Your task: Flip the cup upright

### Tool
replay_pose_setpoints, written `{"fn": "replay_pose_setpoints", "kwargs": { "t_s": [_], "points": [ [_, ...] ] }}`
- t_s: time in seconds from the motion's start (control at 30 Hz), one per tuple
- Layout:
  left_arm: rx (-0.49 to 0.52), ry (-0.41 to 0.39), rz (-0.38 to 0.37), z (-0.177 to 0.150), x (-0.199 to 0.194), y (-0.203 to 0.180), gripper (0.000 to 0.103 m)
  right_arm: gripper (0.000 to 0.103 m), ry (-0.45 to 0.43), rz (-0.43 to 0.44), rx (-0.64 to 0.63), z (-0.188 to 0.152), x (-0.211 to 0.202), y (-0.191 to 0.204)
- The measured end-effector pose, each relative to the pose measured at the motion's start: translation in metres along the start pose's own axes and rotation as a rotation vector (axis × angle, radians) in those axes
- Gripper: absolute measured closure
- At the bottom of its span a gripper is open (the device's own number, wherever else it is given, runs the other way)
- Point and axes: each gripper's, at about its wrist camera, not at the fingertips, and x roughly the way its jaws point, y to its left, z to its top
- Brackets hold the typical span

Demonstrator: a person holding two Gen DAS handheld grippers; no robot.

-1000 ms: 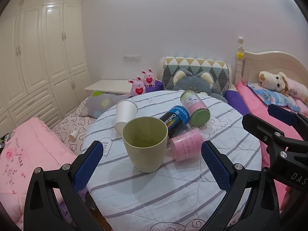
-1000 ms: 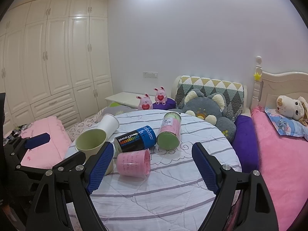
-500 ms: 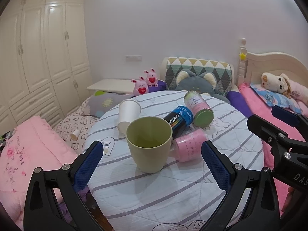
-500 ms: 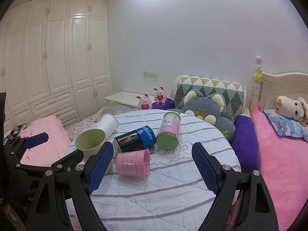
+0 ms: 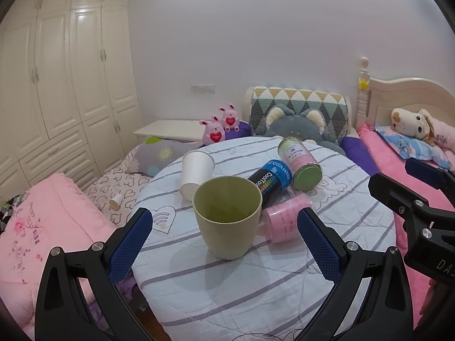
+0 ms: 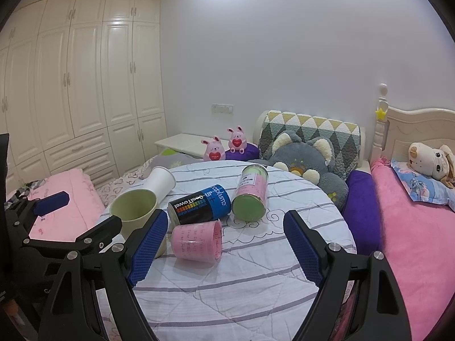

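A green cup stands upright on the round striped table; it also shows in the right wrist view. A pink cup lies on its side beside it, as seen in the right wrist view. A white paper cup lies on its side behind. My left gripper is open and empty, just in front of the green cup. My right gripper is open and empty, in front of the pink cup.
A blue-black can and a pink jar with a green lid lie on the table behind the cups. Pink bedding is to the left, a bed to the right, plush toys behind.
The left gripper has drawn back and up slightly from the green cup; the cup stays upright. The right gripper has barely moved.
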Motion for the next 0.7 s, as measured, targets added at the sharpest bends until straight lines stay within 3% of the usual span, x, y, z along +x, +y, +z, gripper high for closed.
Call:
{"fn": "replay_pose_setpoints", "kwargs": {
  "t_s": [0.7],
  "points": [
    [0.002,0.021,-0.010,-0.0031,0.0052,0.0003,0.000,0.018,0.020,0.006,-0.008,-0.0006,0.0074,0.0017]
  ]
}}
